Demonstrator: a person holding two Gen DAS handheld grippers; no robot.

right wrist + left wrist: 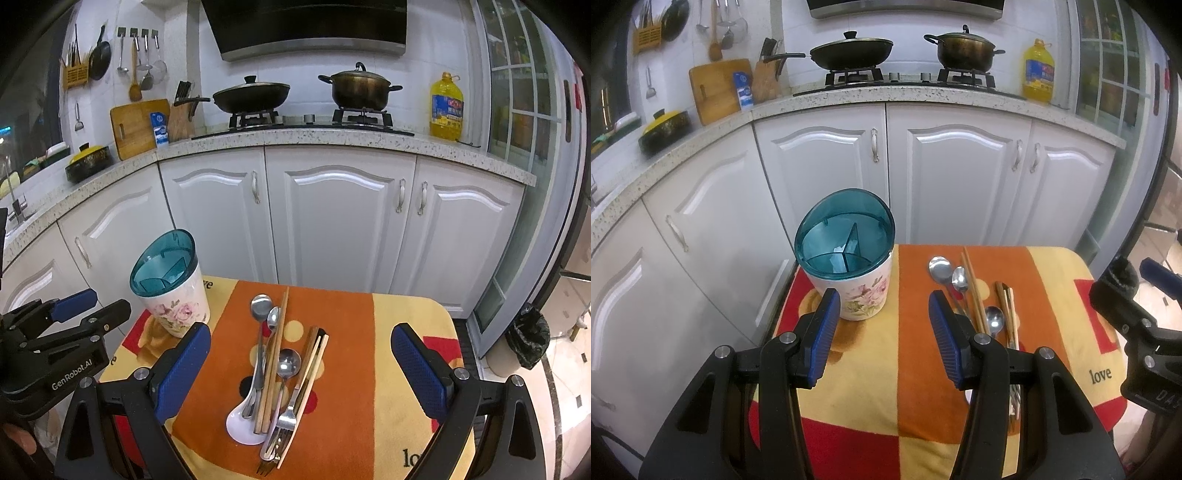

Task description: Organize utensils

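With the left gripper and right gripper both spread wide and holding nothing, the overlapping cutlery mid-table could scatter when one piece is pinched, while the holder at the far left corner could tip if bumped.

Beyond my jaws I see a lidded wok and pot on the stove, an oil bottle, and a cutting board.
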